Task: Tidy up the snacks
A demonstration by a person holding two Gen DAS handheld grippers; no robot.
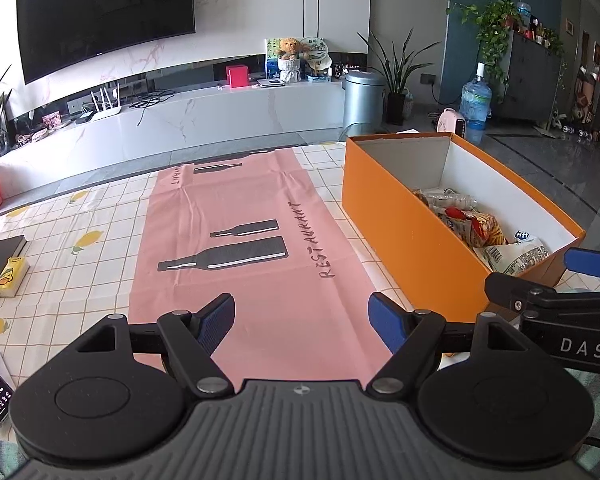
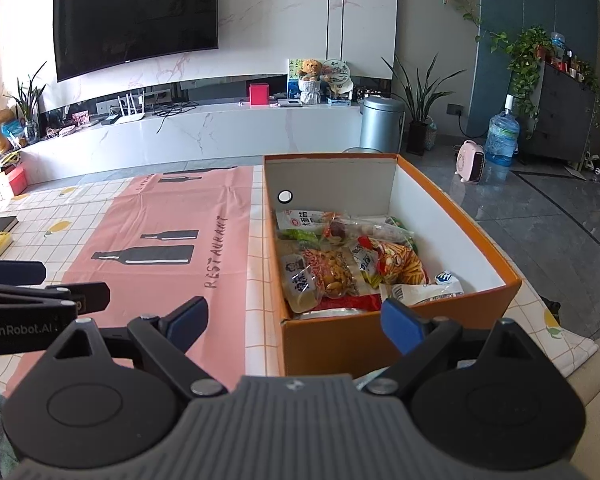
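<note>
The left gripper [image 1: 302,322] is held with jaws spread and empty over the pink printed cloth [image 1: 244,216]. To its right, the right gripper [image 2: 294,320] is likewise spread and empty at the near end of the orange box [image 2: 452,216], in which the snack packets [image 2: 340,264] are piled.

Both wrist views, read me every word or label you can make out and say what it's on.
"RESTAURANT": handwritten-style black print on the pink cloth.
"DAS": right hand-held gripper body, cut off at the edge of the left wrist view.
"GenRobot.AI": left hand-held gripper body, seen in the right wrist view.
Snack packets in the orange box: Chinese print, too small to read.
Print at the cloth's far end: too blurred.
</note>
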